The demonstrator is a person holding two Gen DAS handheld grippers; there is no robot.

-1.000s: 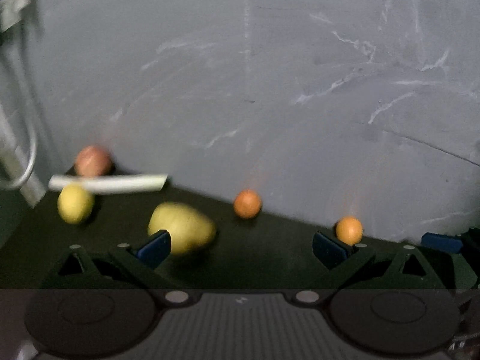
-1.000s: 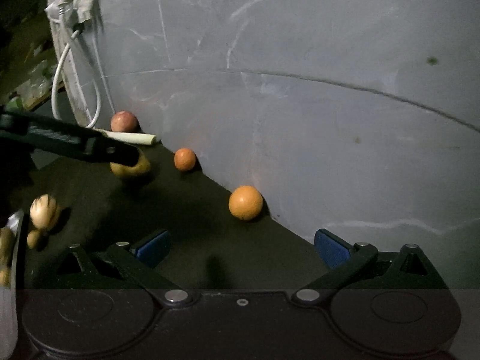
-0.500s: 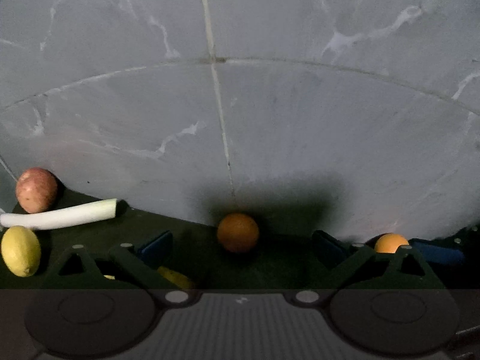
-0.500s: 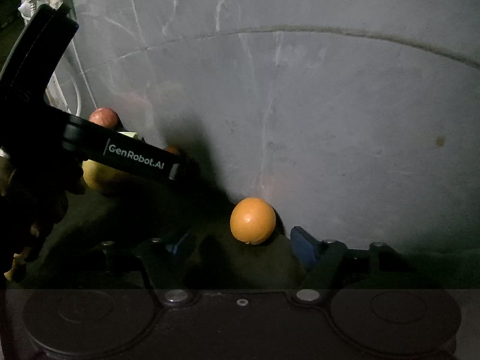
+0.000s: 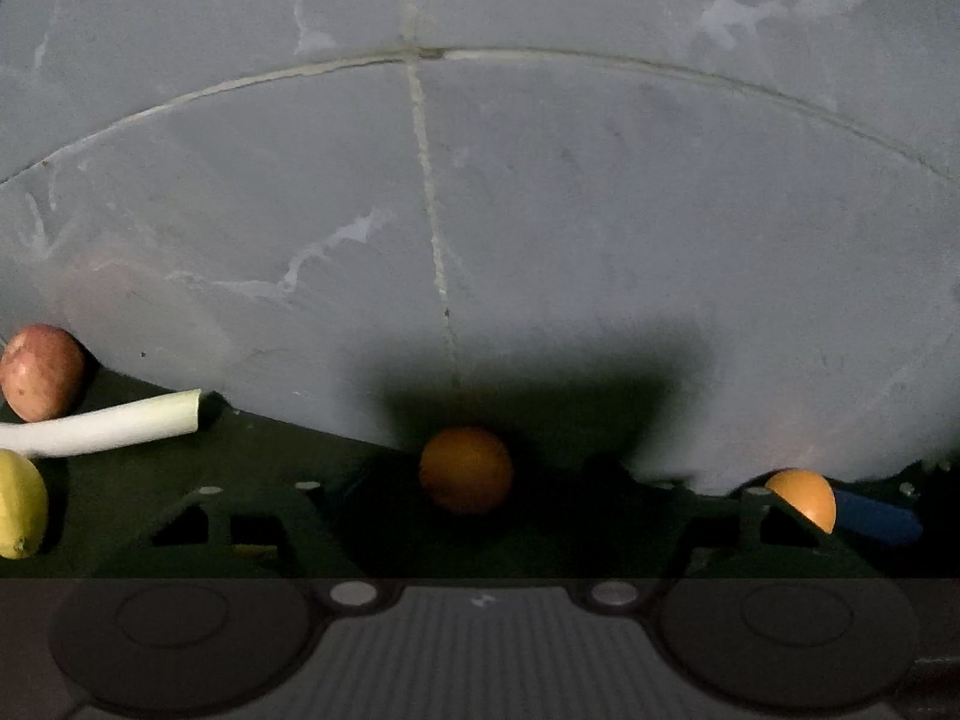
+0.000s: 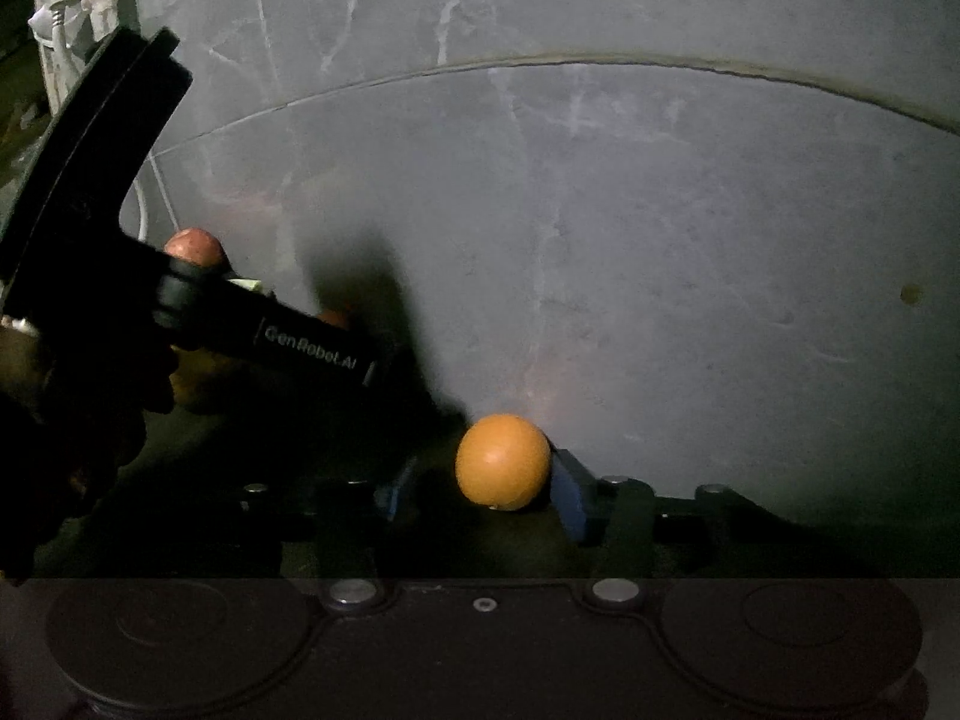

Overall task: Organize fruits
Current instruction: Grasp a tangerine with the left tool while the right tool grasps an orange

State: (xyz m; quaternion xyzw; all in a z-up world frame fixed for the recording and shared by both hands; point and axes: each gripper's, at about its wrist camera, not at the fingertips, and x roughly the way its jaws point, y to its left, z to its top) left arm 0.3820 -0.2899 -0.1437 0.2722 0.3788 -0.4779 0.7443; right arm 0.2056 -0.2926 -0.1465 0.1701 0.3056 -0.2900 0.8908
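Note:
In the left wrist view a small orange (image 5: 465, 477) lies in shadow on the dark counter against the wall, between the open fingers of my left gripper (image 5: 474, 489). A second orange (image 5: 804, 495) lies at the right, beside a blue pad (image 5: 876, 517) of the other gripper. In the right wrist view that orange (image 6: 503, 459) sits between the fingers of my right gripper (image 6: 480, 489). The right blue pad (image 6: 569, 498) touches it; the left pad (image 6: 396, 489) stands a little apart. The left gripper's black body (image 6: 198, 312) crosses the left side.
At the left of the left wrist view lie a reddish apple (image 5: 39, 372), a white leek stalk (image 5: 108, 429) and a lemon (image 5: 18, 504). A grey marble wall (image 5: 540, 210) stands right behind the fruit. White cables (image 6: 66, 18) hang at the far left.
Both grippers have moved in toward the wall. The left now frames the small orange closely. The right gripper's fingers have narrowed around the other orange.

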